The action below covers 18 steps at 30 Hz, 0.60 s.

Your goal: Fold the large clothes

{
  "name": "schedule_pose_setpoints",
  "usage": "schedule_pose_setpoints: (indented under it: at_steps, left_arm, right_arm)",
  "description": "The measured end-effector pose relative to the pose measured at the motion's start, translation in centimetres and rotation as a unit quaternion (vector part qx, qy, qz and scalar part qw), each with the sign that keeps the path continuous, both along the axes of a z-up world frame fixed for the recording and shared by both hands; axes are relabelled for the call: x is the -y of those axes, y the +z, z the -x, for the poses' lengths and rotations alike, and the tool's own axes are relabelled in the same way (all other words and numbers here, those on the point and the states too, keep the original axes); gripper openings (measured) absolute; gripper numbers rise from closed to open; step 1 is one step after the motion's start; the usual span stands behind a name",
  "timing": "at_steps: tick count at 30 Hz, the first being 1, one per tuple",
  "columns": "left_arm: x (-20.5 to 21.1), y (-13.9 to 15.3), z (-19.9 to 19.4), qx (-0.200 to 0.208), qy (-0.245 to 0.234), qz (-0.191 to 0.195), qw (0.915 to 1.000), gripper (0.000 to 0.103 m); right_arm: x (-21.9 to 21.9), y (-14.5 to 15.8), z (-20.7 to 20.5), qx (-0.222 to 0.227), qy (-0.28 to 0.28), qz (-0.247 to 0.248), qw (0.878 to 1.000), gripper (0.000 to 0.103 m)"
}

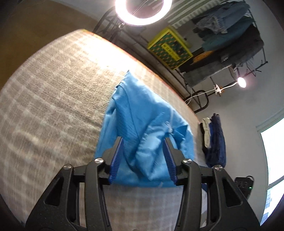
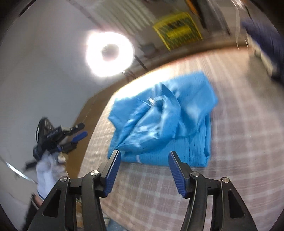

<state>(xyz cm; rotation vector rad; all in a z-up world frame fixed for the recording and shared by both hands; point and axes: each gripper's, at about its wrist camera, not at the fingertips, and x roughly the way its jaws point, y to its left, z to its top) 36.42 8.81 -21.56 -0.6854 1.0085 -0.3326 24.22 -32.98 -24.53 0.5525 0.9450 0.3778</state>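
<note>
A bright blue garment [image 1: 142, 128] lies bunched and partly folded on the checked tablecloth [image 1: 58, 99]. In the left wrist view my left gripper [image 1: 143, 142] is open, its blue-padded fingers apart over the near edge of the garment, not closed on it. In the right wrist view the garment [image 2: 165, 120] lies just beyond my right gripper [image 2: 144, 154], which is open and empty above the cloth. My left gripper [image 2: 78, 136] also shows there, held in a white-gloved hand off the table's left side.
A ring light [image 1: 143, 12] glares beyond the table's far edge. A yellow crate [image 1: 170, 48] and a rack of hung clothes [image 1: 230, 40] stand behind. Dark blue and white folded clothes [image 1: 214, 140] lie at the table's right edge.
</note>
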Motion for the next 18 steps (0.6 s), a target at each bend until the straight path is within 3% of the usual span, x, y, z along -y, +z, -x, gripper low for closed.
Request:
schedule_pose_setpoints:
  at_steps: [3,8,13,15,16,17,18]
  left_arm:
    - [-0.2,-1.9,-1.9,-0.019,0.011,0.015,0.9996,0.05]
    - [0.1,-5.1,-5.0,-0.044,0.022,0.013,0.9987,0.05]
    - [0.6,-6.4,-7.2,-0.042,0.029,0.019,0.9985,0.05]
    - [1.2,-6.7,-7.7,-0.035,0.015,0.021,0.9991,0.05]
    - [1.4,-6.8,-7.9,-0.033,0.008,0.021,0.9992,0.041]
    - [1.6,-6.9,-8.0,-0.033,0.001,0.021,0.9992,0.012]
    - [1.8,-7.2,-8.0,-0.039,-0.009,0.025,0.9989,0.002]
  right_arm:
    - [0.7,-3.8,-2.6,-0.053,-0.018,-0.047,0.997,0.06]
    - [0.2,-6.3,-5.2,-0.081,-0.03,-0.079,0.993,0.063]
    - [-1.7,-6.8,-6.8,-0.085,-0.019,-0.053,0.995,0.062]
    - [-2.1,-7.1,-7.2,-0.088,-0.019,-0.044,0.995,0.053]
    - [-2.1,-7.2,-7.3,-0.088,-0.016,-0.044,0.995,0.035]
    - [-2.3,-7.6,-7.4,-0.091,-0.009,-0.049,0.995,0.026]
    - [-2.4,-7.8,-7.6,-0.096,-0.005,-0.052,0.994,0.011]
